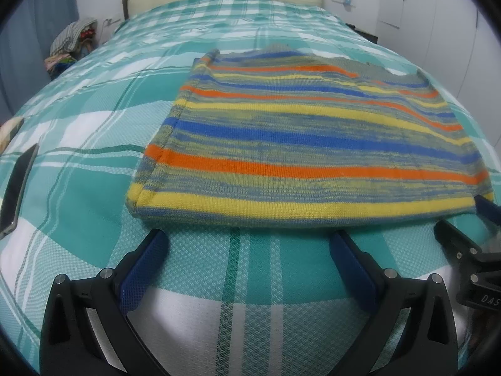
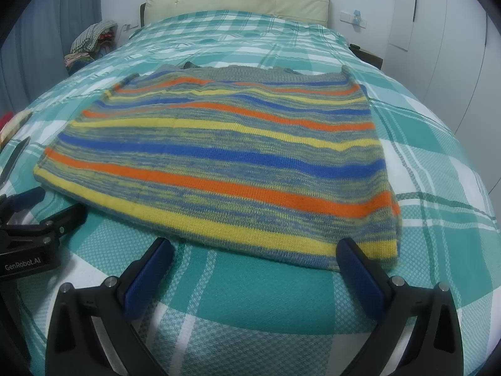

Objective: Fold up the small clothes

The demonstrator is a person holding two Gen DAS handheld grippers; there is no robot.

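Bed [image 1: 94, 144] with teal-and-white checked cover is filling both views; cream headboard [image 2: 238, 0] is standing at the far end against a white wall.

Striped knit sweater [image 1: 307, 144] is lying flat on the cover, bands of orange, blue and yellow running across, hem edge nearest the cameras, sides looking folded in.

Left gripper [image 1: 250, 238] is sitting just short of the hem, fingers spread wide, gripping nothing, blue pads facing each other.

Right gripper [image 2: 255, 247] is likewise spread wide and holding nothing, its right fingertip [image 2: 347, 246] overlapping the hem's near right corner; contact unclear.

Heap of clothes [image 2: 90, 40] is sitting beside the bed, far left.

Dark phone-like slab [image 1: 15, 194] is lying on the cover, left of the sweater.
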